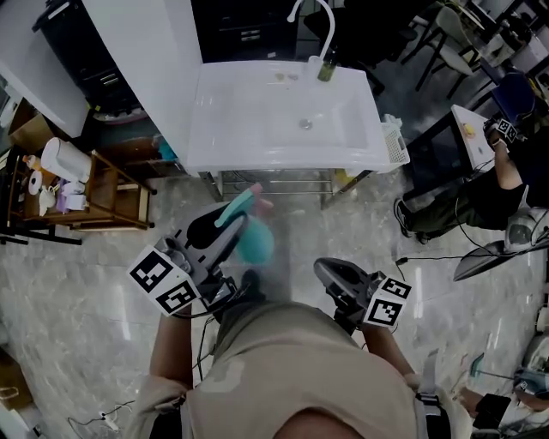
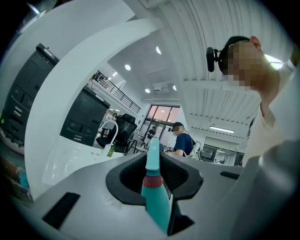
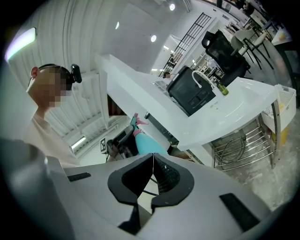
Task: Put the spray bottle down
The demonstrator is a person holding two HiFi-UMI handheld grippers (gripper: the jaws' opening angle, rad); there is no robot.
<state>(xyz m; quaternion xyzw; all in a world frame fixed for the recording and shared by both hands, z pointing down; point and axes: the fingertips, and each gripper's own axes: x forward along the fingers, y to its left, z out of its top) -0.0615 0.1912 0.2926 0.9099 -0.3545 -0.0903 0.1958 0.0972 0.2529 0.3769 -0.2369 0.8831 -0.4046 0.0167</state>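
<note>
Shirt [image 1: 283, 360]: beige, on the person carrying both tools; nearest to the camera and well short of the sink [image 1: 214, 129].
Left gripper [image 1: 230, 221]: out in front of the shirt and pointing toward the sink, on the sink's left half; its jaws are clamped on the spray bottle [image 1: 255, 238].
Right gripper [image 1: 328, 273]: beside the left one, facing the sink's right half; its jaws are pressed together with nothing between them, as the right gripper view shows [image 3: 152, 160].
Spray bottle: teal with a pink trigger, off the floor and short of the sink's front edge. In the left gripper view [image 2: 155, 197] its neck stands between the black pads [image 2: 129, 176] and its nozzle points toward the sink.
Rack [image 1: 274, 182]: metal wire, under the sink.
Sink: white and rectangular, with its drain near the middle.
Basket [image 1: 395, 141]: white, hung on the sink's right side.
Small bottle [image 1: 327, 69]: green, on the sink's back rim, just beside the tap.
Tap [image 1: 322, 26]: white and curved, rising from the sink's back rim.
</note>
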